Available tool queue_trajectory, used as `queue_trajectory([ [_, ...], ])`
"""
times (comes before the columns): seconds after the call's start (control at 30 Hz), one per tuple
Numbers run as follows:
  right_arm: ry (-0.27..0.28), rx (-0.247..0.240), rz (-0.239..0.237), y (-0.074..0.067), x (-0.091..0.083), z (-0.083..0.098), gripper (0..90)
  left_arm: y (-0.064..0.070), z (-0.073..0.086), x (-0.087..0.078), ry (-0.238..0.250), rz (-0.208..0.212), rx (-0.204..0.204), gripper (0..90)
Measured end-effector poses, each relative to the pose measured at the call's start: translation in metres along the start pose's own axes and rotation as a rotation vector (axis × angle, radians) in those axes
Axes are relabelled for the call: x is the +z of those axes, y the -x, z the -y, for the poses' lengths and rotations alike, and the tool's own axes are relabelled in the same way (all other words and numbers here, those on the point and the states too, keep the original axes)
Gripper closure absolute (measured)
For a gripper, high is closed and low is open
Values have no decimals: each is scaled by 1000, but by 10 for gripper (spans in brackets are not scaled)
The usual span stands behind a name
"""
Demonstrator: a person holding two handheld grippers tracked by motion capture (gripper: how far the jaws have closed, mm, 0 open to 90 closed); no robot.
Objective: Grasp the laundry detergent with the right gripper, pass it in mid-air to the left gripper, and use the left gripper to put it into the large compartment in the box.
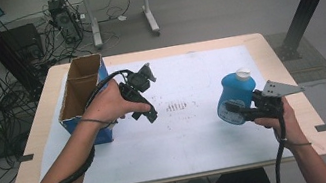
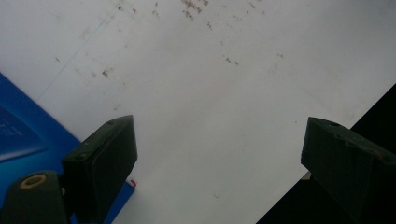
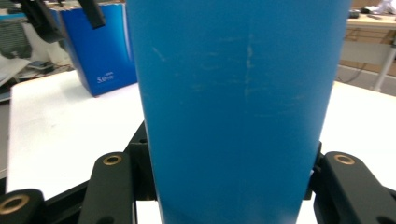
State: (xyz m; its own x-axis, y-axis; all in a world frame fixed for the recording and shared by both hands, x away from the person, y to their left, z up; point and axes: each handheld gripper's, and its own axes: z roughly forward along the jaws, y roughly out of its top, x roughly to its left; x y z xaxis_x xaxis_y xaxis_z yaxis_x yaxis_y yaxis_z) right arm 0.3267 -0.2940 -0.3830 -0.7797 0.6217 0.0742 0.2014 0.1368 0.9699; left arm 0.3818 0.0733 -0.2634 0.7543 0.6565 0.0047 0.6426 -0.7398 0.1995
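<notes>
With right gripper clamped on blue bottle at 3 o'clock on table and left gripper wide open, empty, carry bottle upright toward open box at 9 o'clock, grip firm, cap up.

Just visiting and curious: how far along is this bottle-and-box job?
Done: the right tool has gripped the blue bottle. In hand: the bottle is held near the table's right side. Left: it probably goes into the open box; the left tool is open and holds nothing.
</notes>
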Motion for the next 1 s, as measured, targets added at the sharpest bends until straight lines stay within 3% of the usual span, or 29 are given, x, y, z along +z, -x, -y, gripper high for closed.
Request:
queue_trajectory([
  [0.47,-18,-10,-116,3,-4,-33,441,9,-8,-40,37,-16,68,109],
  [0.8,-41,-39,-219,4,-3,-47,441,21,-12,-62,51,15,155,109],
  [1.0,-33,-26,-290,3,-2,-52,440,29,-14,-73,48,32,210,110],
])
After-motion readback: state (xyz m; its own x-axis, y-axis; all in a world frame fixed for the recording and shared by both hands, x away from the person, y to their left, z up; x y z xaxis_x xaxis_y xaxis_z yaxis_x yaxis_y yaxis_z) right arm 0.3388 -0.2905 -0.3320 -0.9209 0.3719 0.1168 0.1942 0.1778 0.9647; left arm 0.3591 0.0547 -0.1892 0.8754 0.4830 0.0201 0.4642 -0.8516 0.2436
